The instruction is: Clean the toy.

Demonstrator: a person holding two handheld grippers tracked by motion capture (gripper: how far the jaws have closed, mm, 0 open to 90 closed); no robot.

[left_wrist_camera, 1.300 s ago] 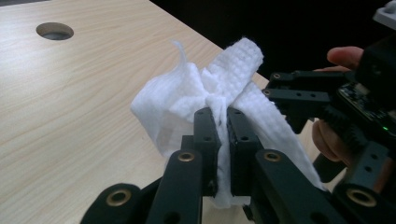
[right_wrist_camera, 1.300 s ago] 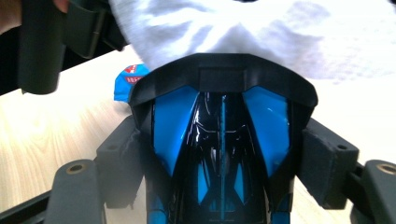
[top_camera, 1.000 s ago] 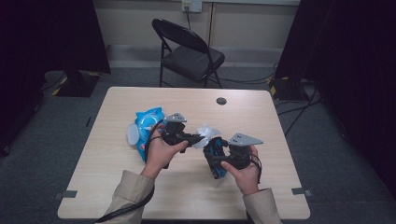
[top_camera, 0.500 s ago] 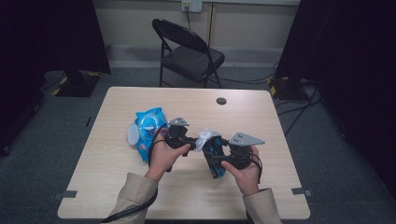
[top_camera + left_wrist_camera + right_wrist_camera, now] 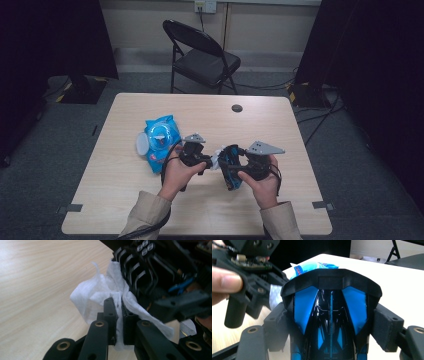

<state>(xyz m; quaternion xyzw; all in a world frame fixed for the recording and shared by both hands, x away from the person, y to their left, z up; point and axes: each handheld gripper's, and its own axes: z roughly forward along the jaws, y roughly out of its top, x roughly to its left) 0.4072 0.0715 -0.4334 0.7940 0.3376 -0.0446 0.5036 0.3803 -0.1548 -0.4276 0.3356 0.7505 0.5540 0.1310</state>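
Wipe (image 5: 100,293), white and crumpled, sits clamped between the closed jaws of the left gripper (image 5: 119,315), its free folds pressed against the black ribbed end of the toy car (image 5: 231,165). Right gripper (image 5: 331,322) grips that black-and-blue car across its body, pads tight on both sides, nose of the car pointing away from its camera. Both grippers meet above the middle of the table (image 5: 280,125), nearer its front edge, jaws facing each other. Blue wipes pack (image 5: 161,141) lies flat toward the table's left side, just beside the left hand (image 5: 176,172), a round white lid open at its left. Small dark disc (image 5: 237,108) lies near the far edge.
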